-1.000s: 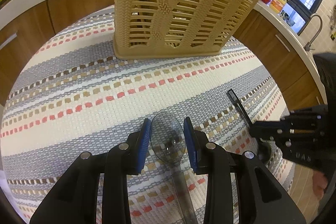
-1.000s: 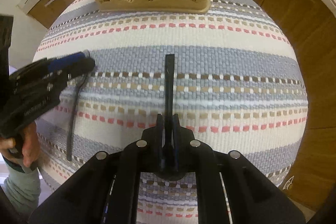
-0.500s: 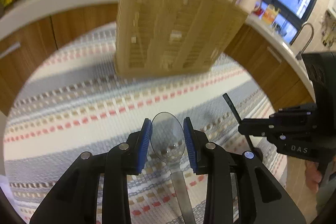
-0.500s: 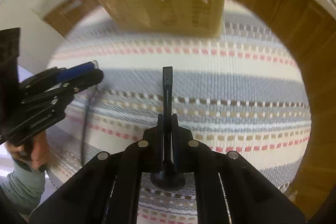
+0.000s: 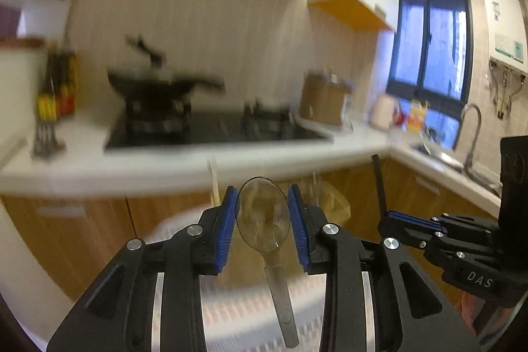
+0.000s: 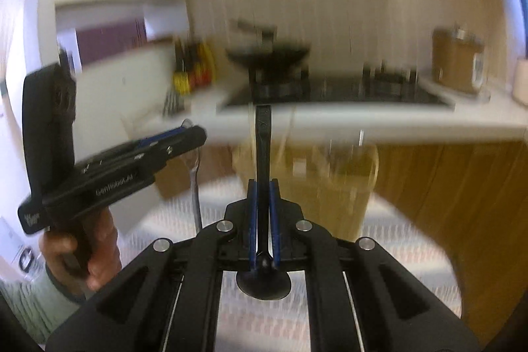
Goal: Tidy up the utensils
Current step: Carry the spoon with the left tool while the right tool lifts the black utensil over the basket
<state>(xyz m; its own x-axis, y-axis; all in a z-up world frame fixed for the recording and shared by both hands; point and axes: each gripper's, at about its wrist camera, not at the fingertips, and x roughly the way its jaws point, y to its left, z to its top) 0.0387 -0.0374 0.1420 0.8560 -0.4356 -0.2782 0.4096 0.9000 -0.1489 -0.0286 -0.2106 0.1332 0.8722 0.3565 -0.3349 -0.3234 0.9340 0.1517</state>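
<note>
left tongs (image 5: 262,221) part-open, blue pads pinching a clear plastic spoon (image 5: 262,216) by its bowl, handle trailing to 6 o'clock, right tongs (image 6: 263,216) clamped tight on a black spoon (image 6: 263,147), handle poking to 12 o'clock, blurry tan basket (image 6: 330,174) just beyond, stove and wok (image 5: 165,84) way back

The left gripper (image 5: 263,213) clamps a clear plastic spoon (image 5: 263,220) by its bowl, handle trailing near; to the right, the right gripper (image 5: 386,218) holds a black utensil (image 5: 379,183) upright, blurred stove (image 5: 211,127) far behind
</note>
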